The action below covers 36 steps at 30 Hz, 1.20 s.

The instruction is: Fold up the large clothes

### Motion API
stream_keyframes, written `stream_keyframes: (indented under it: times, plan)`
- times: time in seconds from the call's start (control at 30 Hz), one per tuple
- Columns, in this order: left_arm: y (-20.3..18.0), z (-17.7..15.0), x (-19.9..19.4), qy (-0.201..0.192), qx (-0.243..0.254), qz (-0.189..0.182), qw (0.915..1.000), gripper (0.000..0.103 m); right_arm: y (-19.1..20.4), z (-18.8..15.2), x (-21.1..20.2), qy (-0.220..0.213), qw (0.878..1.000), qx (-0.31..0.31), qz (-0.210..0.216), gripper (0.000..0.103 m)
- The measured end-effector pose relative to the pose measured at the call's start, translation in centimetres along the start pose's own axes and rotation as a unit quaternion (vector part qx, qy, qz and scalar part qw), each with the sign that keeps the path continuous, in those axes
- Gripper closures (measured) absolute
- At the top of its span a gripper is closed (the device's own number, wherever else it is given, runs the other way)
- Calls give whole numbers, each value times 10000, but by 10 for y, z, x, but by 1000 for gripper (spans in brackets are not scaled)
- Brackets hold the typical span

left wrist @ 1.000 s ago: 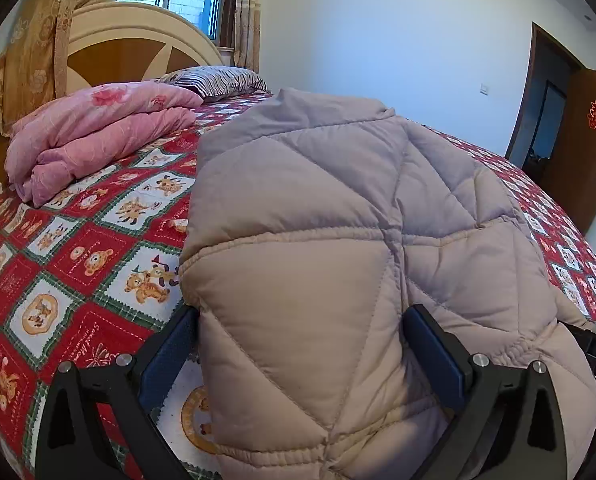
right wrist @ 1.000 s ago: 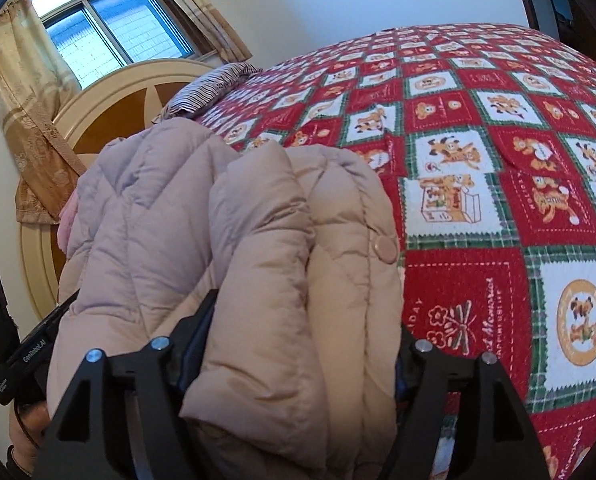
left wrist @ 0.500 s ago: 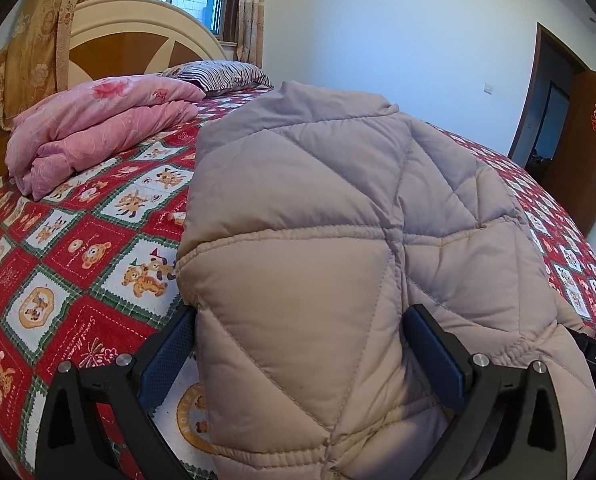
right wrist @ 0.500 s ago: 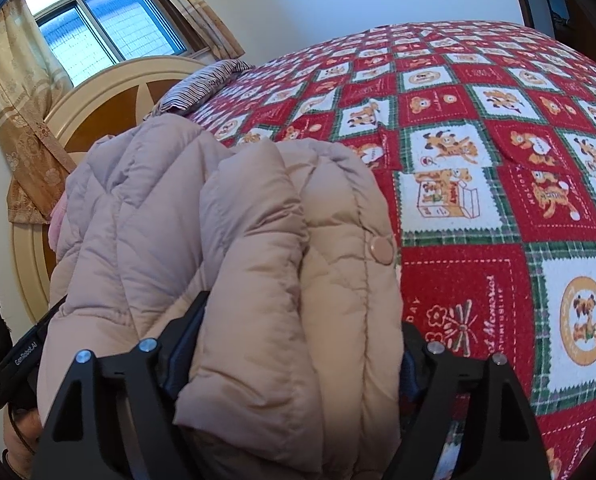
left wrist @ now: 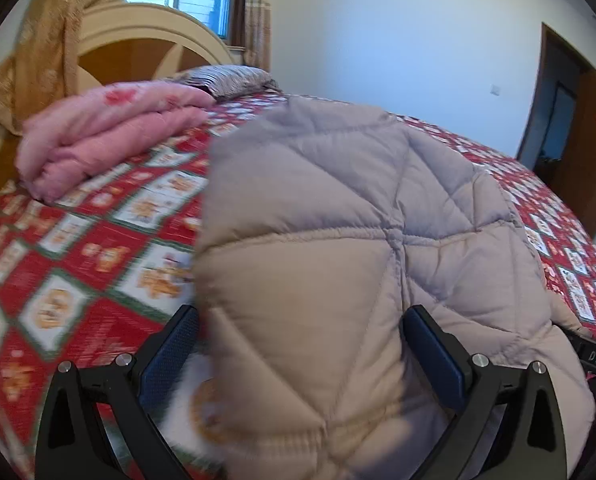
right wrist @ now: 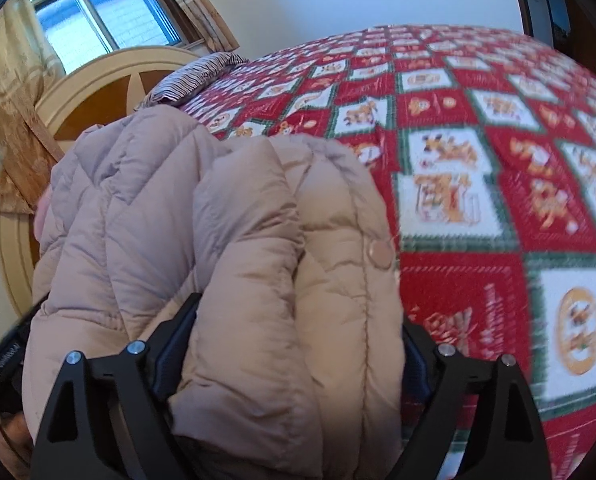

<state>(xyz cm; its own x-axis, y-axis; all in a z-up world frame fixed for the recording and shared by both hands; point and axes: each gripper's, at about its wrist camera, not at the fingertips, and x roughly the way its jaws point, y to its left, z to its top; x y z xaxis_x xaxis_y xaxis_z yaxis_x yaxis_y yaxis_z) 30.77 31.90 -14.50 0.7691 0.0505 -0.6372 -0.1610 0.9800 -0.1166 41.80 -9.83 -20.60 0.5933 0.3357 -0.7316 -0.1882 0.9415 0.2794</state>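
Left wrist view: the left hand-held gripper [left wrist: 298,356] is kept clamped on the beige quilted jacket [left wrist: 338,240], as is the right hand-held gripper [right wrist: 293,356]. Since earlier, the jacket has been carried slightly toward the headboard [left wrist: 137,40]. Pink folded bedding [left wrist: 105,136] and a striped pillow [left wrist: 229,78] are seen near the bed's [right wrist: 498,160] head edge.
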Motion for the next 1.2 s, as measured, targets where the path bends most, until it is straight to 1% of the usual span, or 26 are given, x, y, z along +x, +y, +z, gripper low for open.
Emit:
stream_keyframes:
  times: [0.03,0.07,0.17,0.2,0.3,0.4,0.47,0.6,0.83,1.2]
  plan:
    - [1,3,-15,-111,-33,39,9999,1,4,3,-9,-44,9998,-92,-189,14]
    - [4,6,-37,-267,-75,-4,9996,1,9,5,-22,-108,9993,-178,-315,14]
    - [10,8,-93,-593,-170,-125,9980,1,25,4,-75,-448,9962,-548,-501,12]
    - [12,6,-118,-674,-169,-138,9975,1,30,2,-93,-602,9951,-582,-533,9]
    - [15,-5,-169,-834,-160,-156,9963,1,46,-14,-153,-993,9918,-686,-422,3]
    - [18,-17,-201,-982,-123,-141,9950,1,67,-38,-202,-1305,9855,-1013,-397,1]
    - [18,-24,-214,-1022,-73,-150,9946,1,77,-49,-220,-1462,9812,-1194,-392,1]
    - [18,-23,-220,-1019,-48,-186,9946,1,95,-59,-243,-1686,9756,-1377,-274,0]
    - [21,-22,-231,-1156,-69,-260,9929,1,111,-66,-253,-1777,9706,-1606,-232,0]
    - [23,-22,-234,-1153,-80,-311,9928,1,126,-74,-258,-1848,9650,-1848,-200,0]
